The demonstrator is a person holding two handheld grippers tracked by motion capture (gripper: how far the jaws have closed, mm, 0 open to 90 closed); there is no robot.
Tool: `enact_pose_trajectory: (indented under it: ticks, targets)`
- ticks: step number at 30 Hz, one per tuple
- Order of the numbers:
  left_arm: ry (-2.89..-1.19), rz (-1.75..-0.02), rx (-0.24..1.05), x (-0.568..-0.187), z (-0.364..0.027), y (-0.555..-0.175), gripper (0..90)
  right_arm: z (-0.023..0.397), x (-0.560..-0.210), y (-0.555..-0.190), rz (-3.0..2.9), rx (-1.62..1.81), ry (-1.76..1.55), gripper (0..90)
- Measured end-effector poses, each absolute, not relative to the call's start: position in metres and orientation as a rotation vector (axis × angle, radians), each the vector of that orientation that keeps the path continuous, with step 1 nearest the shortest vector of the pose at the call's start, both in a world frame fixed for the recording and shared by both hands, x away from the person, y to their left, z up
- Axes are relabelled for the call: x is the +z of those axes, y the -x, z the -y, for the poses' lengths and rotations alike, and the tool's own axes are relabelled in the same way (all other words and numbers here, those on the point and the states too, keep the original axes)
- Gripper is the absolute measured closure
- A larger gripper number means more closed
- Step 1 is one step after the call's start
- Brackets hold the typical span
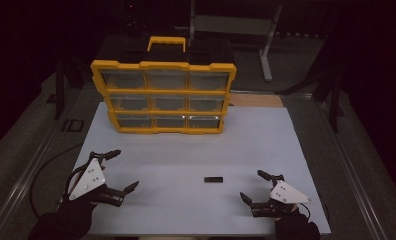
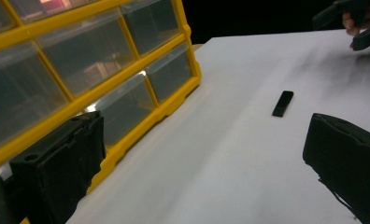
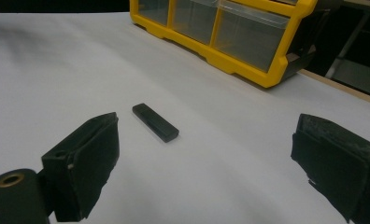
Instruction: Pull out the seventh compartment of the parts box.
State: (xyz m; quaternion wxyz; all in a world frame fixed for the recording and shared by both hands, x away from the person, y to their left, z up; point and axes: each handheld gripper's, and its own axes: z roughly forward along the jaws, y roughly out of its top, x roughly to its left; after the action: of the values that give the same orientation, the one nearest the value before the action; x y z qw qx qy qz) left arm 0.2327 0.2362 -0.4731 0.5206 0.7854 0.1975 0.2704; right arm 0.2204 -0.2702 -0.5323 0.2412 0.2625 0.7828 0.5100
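Observation:
A small flat black stick (image 1: 214, 179) lies on the white table top (image 1: 186, 150), right of centre near the front; it also lies ahead of the jaws in the left gripper view (image 2: 282, 103) and in the right gripper view (image 3: 155, 122). My left gripper (image 1: 122, 171) hovers at the front left, jaws wide open and empty. My right gripper (image 1: 253, 186) sits at the front right, also open and empty, just right of the stick. A yellow organizer case (image 1: 163, 95) with clear drawers stands upright at the back of the table.
The case (image 2: 80, 70) looms close on the left of the left gripper view; its corner (image 3: 248, 37) is at the top of the right gripper view. Dark floor, cables and a metal stand (image 1: 268, 45) surround the table. The other gripper (image 2: 356, 23) appears far off.

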Motion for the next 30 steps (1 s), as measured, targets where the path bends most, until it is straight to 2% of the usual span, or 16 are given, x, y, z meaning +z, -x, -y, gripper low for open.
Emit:
enact_pose_trajectory:
  ticks: [11, 19, 30]
  targets:
    - [-1.893, -0.413, 0.714, -0.451, -0.229, -0.261, 0.0, 0.270, -0.532, -0.220, -2.139, 1.393, -0.711, 7.8]
    - [-1.926, -0.431, 0.672, -0.445, -0.226, -0.278, 0.0, 0.269, -0.533, -0.220, -2.140, 1.395, -0.709, 7.8]
    - [-1.981, -0.431, 0.813, -0.448, -0.220, -0.306, 0.0, 0.270, -0.533, -0.221, -2.135, 1.399, -0.715, 7.9]
